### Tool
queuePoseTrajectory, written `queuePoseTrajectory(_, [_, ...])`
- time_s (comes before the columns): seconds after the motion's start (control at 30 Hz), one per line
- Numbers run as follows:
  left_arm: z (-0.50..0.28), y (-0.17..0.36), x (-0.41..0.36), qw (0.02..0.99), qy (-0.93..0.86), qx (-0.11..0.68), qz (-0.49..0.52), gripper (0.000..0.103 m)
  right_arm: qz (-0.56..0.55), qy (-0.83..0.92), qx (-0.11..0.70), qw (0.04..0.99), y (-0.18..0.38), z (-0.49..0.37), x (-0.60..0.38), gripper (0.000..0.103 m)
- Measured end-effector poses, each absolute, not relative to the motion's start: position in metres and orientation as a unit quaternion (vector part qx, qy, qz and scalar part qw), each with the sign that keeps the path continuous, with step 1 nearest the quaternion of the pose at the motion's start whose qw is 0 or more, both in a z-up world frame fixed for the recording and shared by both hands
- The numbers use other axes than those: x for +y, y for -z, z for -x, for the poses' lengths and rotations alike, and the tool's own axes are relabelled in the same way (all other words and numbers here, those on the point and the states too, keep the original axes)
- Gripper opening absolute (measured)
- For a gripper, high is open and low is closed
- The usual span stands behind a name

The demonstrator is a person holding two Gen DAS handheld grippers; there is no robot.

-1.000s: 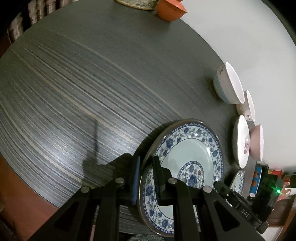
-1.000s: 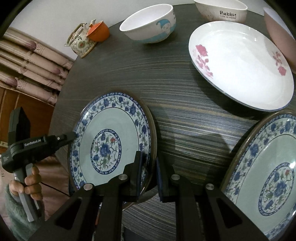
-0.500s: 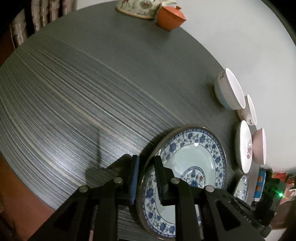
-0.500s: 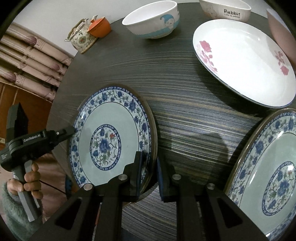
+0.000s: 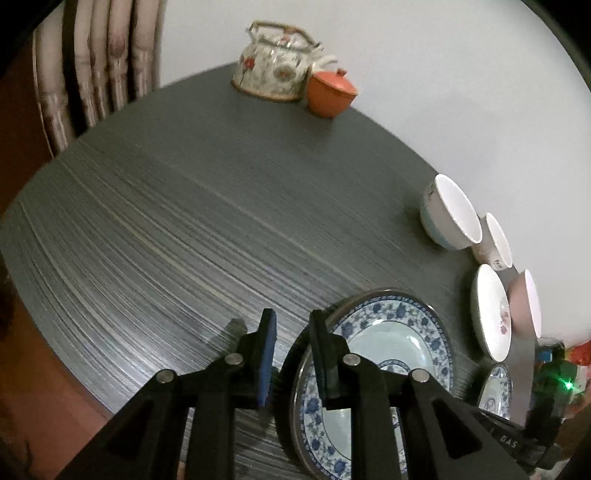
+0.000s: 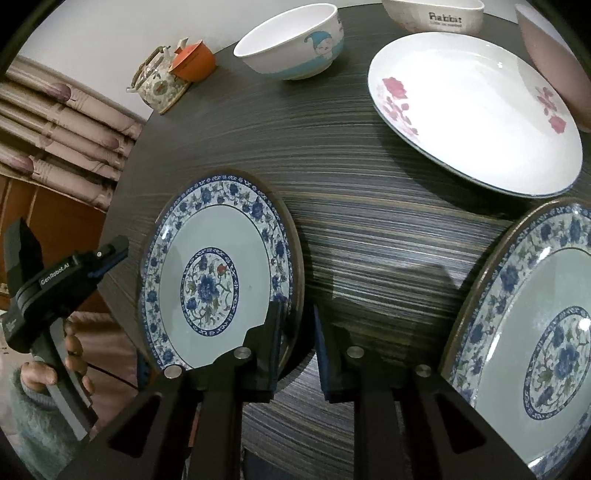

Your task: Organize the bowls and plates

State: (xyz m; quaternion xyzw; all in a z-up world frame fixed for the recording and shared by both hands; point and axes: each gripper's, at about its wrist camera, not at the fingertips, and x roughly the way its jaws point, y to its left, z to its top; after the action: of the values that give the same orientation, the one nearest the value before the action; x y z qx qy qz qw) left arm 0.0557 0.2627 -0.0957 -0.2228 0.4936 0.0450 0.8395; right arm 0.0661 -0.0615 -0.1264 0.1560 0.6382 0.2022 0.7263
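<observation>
A blue-flowered plate lies at the near edge of the dark round table, and part of it hangs over the edge. My right gripper has this plate's near rim between its jaws, one finger over the face and one under it. My left gripper stands open at the plate's opposite rim, with table showing between its fingers and the rim close to its right finger. In the right wrist view its tip sits just off the plate. A second blue-flowered plate lies to the right.
A white plate with pink flowers, a white cartoon bowl, a "Rabbit" bowl and a pink bowl stand along the far right. A flowered teapot and an orange lidded cup sit at the back. A person's hand holds the left gripper.
My left gripper has risen and tipped upward, so the teapot has come into its view. Its jaws have widened off the plate's rim. The right gripper and the plate have stayed put.
</observation>
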Motion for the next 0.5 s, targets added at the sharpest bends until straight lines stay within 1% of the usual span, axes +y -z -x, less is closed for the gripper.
queuePoseTrajectory(0.27, [-0.047, 0.06, 0.243, 0.859, -0.075, 0.473, 0.182, 0.019, -0.167, -0.198, 0.63, 0.733, 0.118, -0.062, -0.069, 0.018])
queuePoseTrajectory(0.4, [-0.043, 0.045, 0.223, 0.87, -0.067, 0.46, 0.166, 0.019, -0.173, -0.201, 0.62, 0.738, 0.11, -0.054, -0.076, 0.018])
queuePoseTrajectory(0.5, [-0.044, 0.041, 0.203, 0.87, -0.064, 0.465, 0.149, 0.019, -0.172, -0.202, 0.611, 0.746, 0.102, -0.047, -0.081, 0.018])
